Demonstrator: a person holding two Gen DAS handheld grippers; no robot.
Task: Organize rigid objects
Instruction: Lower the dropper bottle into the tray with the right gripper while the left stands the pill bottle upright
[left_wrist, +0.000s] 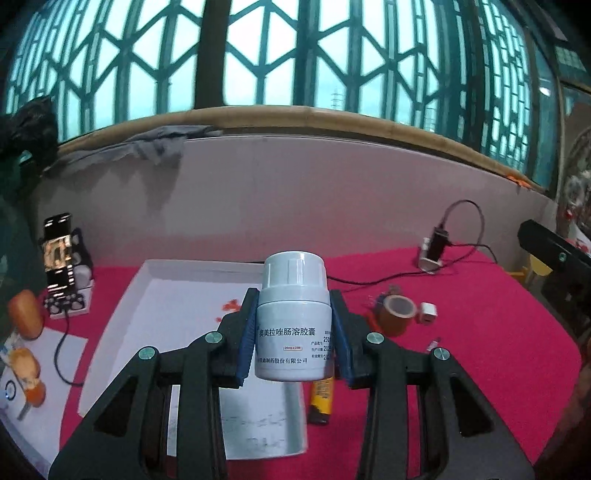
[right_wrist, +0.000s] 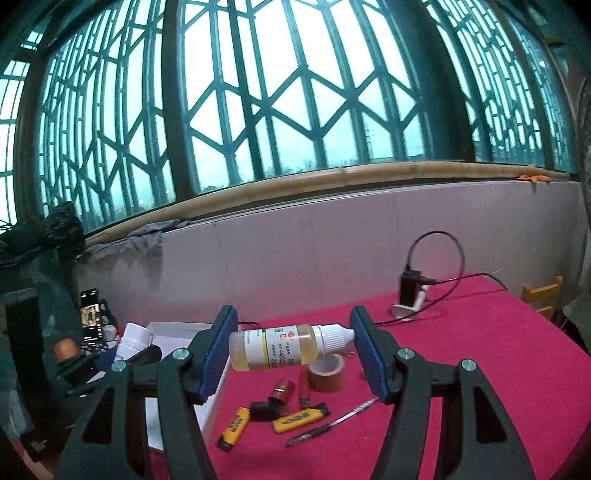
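Note:
My left gripper (left_wrist: 294, 332) is shut on a white pill bottle (left_wrist: 293, 317), held upright above the white tray (left_wrist: 173, 295). My right gripper (right_wrist: 291, 350) is shut on a small dropper bottle (right_wrist: 284, 349) of yellowish liquid, held sideways by its base and cap tip above the red cloth. Below it lie two yellow lighters (right_wrist: 233, 428) (right_wrist: 299, 416), a red lighter (right_wrist: 303, 387), a brown cap (right_wrist: 282, 390), a black item (right_wrist: 263, 410), a pen (right_wrist: 332, 421) and a tape roll (right_wrist: 327, 372). The tray's edge also shows in the right wrist view (right_wrist: 177, 326).
A tape roll (left_wrist: 397, 312), a white charger plug (left_wrist: 427, 313) and a yellow lighter (left_wrist: 321, 400) lie on the red cloth (left_wrist: 480, 332). A phone on a stand (left_wrist: 59, 254) stands at left. A black device with cable (left_wrist: 436, 245) stands at back right. A grey wall panel runs behind.

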